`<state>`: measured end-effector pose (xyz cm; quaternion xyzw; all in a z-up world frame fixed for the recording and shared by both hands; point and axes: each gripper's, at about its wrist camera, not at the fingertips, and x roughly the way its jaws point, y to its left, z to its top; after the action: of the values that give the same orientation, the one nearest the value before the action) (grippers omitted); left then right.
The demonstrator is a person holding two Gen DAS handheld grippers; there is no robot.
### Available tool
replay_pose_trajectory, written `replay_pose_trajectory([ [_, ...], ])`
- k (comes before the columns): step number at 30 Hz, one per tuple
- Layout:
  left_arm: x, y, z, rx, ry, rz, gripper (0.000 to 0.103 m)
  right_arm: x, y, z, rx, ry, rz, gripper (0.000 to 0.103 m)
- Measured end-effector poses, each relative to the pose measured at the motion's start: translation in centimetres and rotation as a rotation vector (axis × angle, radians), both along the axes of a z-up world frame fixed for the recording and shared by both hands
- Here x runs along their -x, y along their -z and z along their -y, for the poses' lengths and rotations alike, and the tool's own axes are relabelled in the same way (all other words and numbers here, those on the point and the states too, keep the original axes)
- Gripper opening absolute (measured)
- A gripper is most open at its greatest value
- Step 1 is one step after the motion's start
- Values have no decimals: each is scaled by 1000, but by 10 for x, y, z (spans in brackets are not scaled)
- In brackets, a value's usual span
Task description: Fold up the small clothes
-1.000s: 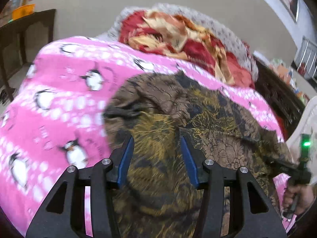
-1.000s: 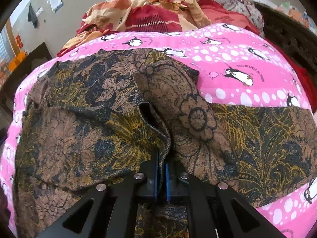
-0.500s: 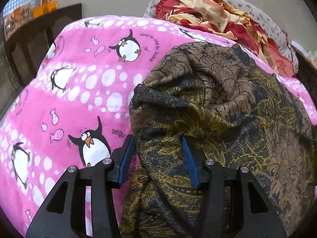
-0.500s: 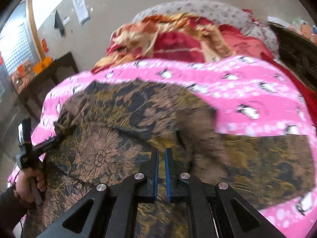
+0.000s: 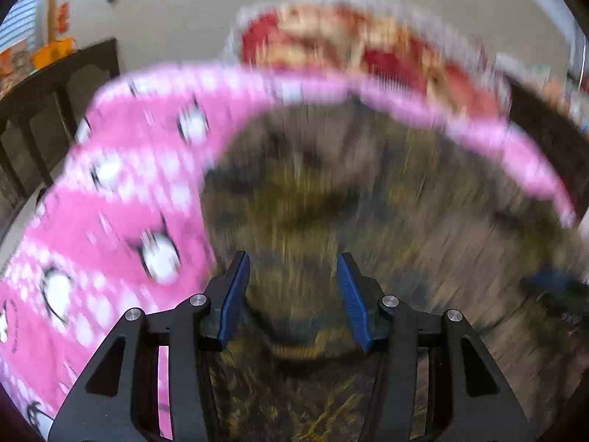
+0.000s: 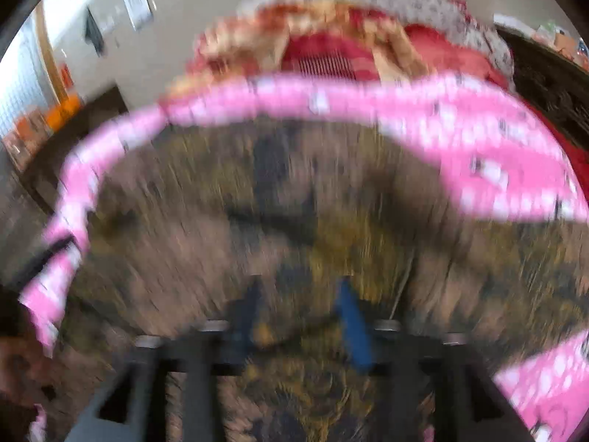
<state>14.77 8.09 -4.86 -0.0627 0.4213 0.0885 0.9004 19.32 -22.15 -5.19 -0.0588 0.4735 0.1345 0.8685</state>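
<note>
A brown, black and gold patterned garment (image 5: 331,199) lies spread on the pink penguin-print blanket (image 5: 121,199); it also shows in the right wrist view (image 6: 294,213). Both views are motion-blurred. My left gripper (image 5: 292,269) is open above the garment's near left part, with nothing between its blue pads (image 5: 235,291). My right gripper (image 6: 298,294) is open over the garment's near middle, and no cloth is held between its fingers. The far edge of the garment is folded or bunched; the blur hides detail.
A red and orange blanket heap (image 5: 368,48) lies at the far end of the bed, also in the right wrist view (image 6: 331,48). Dark wooden furniture (image 5: 55,103) stands at the left. A dark headboard (image 6: 545,84) is at the right.
My right gripper has opened and let go of the garment fold it held. Both grippers have pulled back and up fast, blurring the views. The left gripper stays open.
</note>
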Motion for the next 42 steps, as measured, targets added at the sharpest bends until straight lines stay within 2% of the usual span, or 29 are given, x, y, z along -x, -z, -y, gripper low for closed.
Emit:
replay_pose_trajectory([
  [1, -5, 12, 2, -16, 14, -30, 50, 5, -2, 1, 3, -7, 25, 48],
  [2, 0, 12, 3, -24, 27, 12, 54, 13, -17, 9, -17, 6, 64, 48],
  [3, 1, 11, 0, 9, 47, 29, 63, 21, -33, 22, -58, 22, 103, 48],
  [6, -3, 17, -4, 38, 50, 27, 64, 43, -79, 80, -143, 82, 229, 48],
  [8, -5, 18, -5, 33, 51, 25, 65, 51, -95, 140, -158, 190, 264, 49],
  [9, -7, 20, -6, 25, 50, 23, 65, 54, -96, 174, -184, 256, 270, 49],
  [11, -3, 21, -6, 17, 49, 22, 66, 55, -84, 249, -320, 408, 213, 49],
  [14, 0, 16, 0, 19, 45, 23, 66, 53, -57, 302, -452, 514, 130, 48],
  [15, 1, 15, 1, 20, 44, 23, 66, 52, -46, 309, -494, 530, 108, 44],
  [17, 3, 12, 3, 15, 44, 23, 67, 43, -26, 317, -577, 549, 88, 42],
  [18, 4, 11, 3, 14, 44, 23, 67, 39, -20, 318, -584, 556, 86, 39],
  [20, 4, 11, 3, 14, 44, 22, 67, 28, -10, 318, -639, 581, 128, 34],
  [23, 3, 13, 4, 10, 42, 20, 67, 23, -6, 329, -689, 628, 162, 22],
  [25, 2, 13, 5, 7, 41, 20, 67, 24, -14, 329, -659, 622, 167, 11],
  [27, 2, 13, 5, 10, 42, 21, 67, 30, -38, 329, -610, 590, 210, 7],
  [29, 2, 13, 5, 7, 41, 21, 67, 40, -77, 337, -589, 584, 298, 6],
  [32, 2, 13, 4, 13, 42, 22, 67, 58, -157, 352, -508, 587, 449, 6],
  [36, 3, 13, 4, 15, 42, 23, 67, 75, -237, 339, -369, 517, 593, 6],
  [39, 3, 13, 4, 16, 42, 23, 67, 79, -269, 302, -345, 409, 642, 6],
  [42, 4, 11, 3, 22, 42, 24, 67, 76, -279, 235, -361, 244, 624, 6],
])
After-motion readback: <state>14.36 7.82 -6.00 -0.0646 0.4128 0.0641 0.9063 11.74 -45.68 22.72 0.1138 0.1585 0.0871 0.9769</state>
